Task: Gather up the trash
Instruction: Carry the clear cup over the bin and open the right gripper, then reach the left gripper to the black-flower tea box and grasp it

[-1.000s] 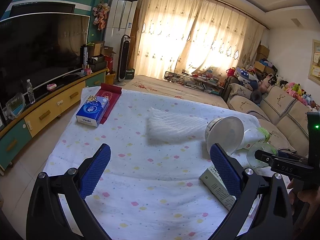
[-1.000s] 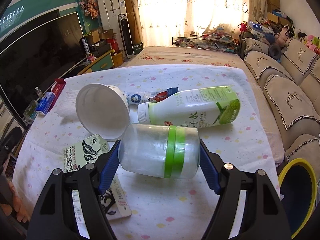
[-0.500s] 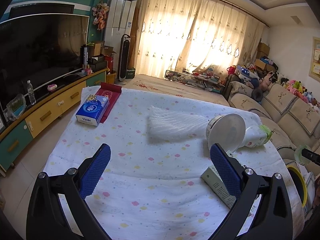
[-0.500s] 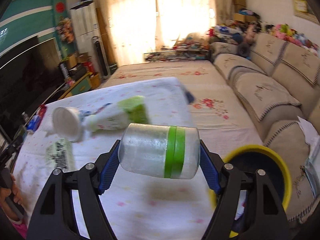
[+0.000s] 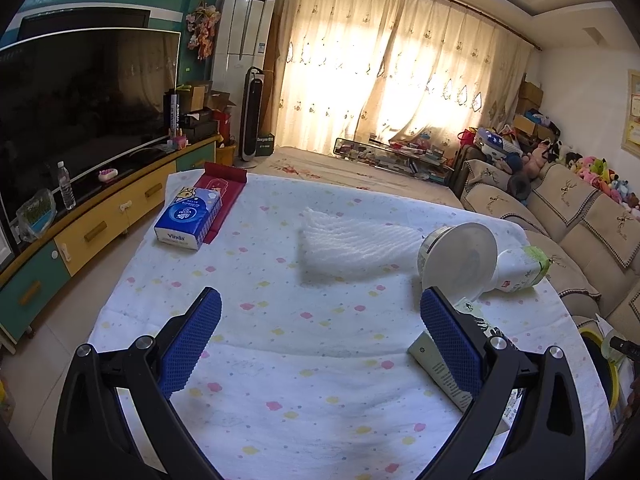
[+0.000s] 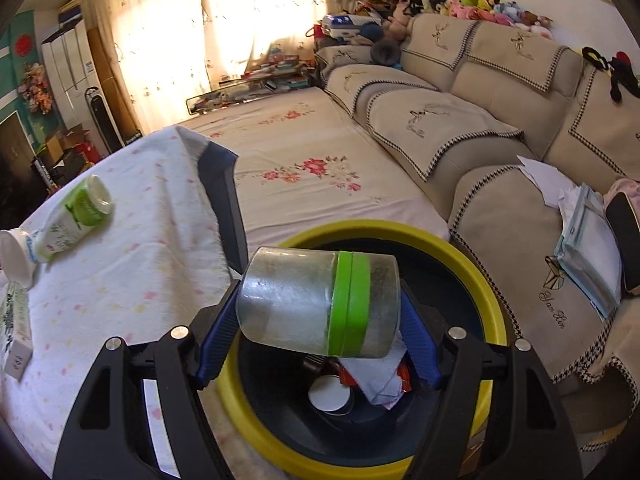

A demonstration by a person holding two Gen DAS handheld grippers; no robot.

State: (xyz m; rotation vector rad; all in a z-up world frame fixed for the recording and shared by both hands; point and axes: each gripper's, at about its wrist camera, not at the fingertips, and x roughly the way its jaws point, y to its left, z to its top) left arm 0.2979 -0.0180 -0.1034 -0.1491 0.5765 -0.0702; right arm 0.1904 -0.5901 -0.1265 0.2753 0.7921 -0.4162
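Note:
My right gripper (image 6: 320, 320) is shut on a clear plastic jar with a green band (image 6: 320, 304) and holds it sideways over the yellow-rimmed bin (image 6: 472, 280). The bin holds crumpled paper and a white lid. My left gripper (image 5: 320, 340) is open and empty above the dotted white tablecloth (image 5: 280, 340). On the table lie a white foam sheet (image 5: 352, 244), a white cup (image 5: 460, 260), a green-labelled milk bottle (image 5: 520, 272) and a flat green carton (image 5: 444, 372). The bottle (image 6: 68, 220) also shows in the right wrist view.
A blue Vinda tissue pack (image 5: 188, 220) and a red packet (image 5: 224, 184) lie at the table's far left. A beige sofa (image 6: 520, 152) stands right of the bin. A TV unit (image 5: 80, 216) runs along the left wall.
My right gripper carried the jar off the table, swung right and now holds it over the bin. My left gripper stayed still and open.

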